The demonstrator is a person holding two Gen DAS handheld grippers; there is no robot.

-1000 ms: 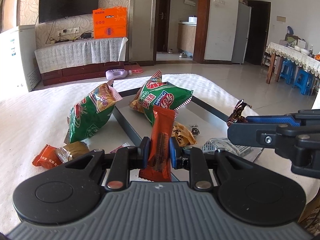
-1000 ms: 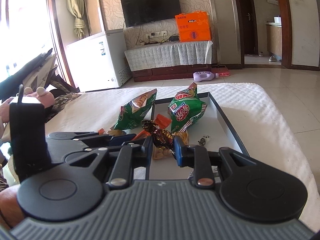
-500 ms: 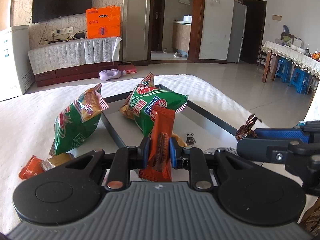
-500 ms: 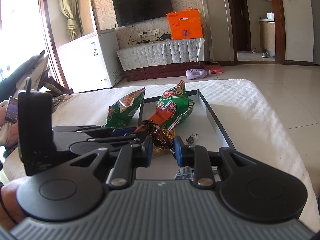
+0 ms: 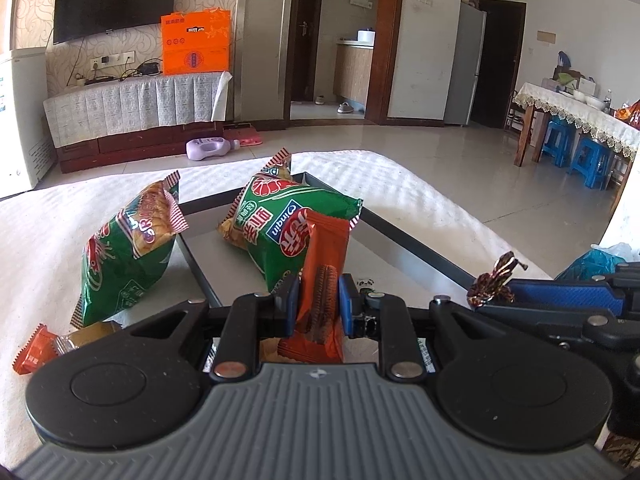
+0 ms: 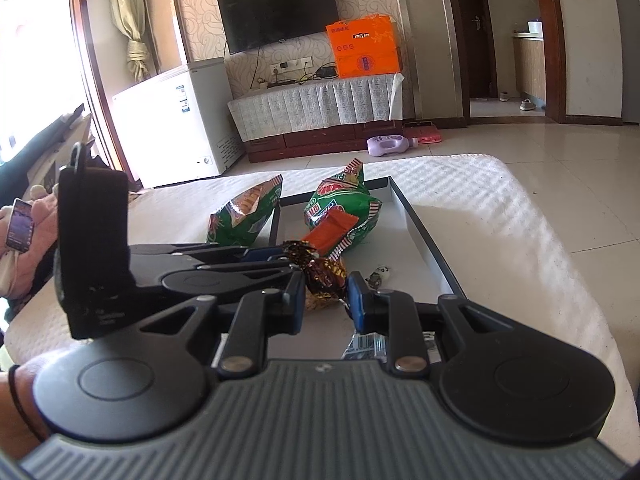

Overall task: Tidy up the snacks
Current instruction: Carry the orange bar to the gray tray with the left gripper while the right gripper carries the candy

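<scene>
At lower centre the right gripper (image 6: 323, 294) pinches a dark foil-wrapped candy (image 6: 324, 274) between its blue pads. Left of it, the left gripper (image 6: 276, 256) holds an orange packet (image 6: 330, 230) (tilted up to the right) over the grey tray (image 6: 424, 236). One green snack bag (image 6: 344, 208) lies inside the tray; another (image 6: 244, 218) leans on its left rim.

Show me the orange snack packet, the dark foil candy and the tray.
orange snack packet (image 5: 325, 256): left wrist view, upper front of the wrapper.
dark foil candy (image 6: 325, 276): right wrist view, middle of the wrapper.
tray (image 6: 420, 236): right wrist view, right rim.
</scene>
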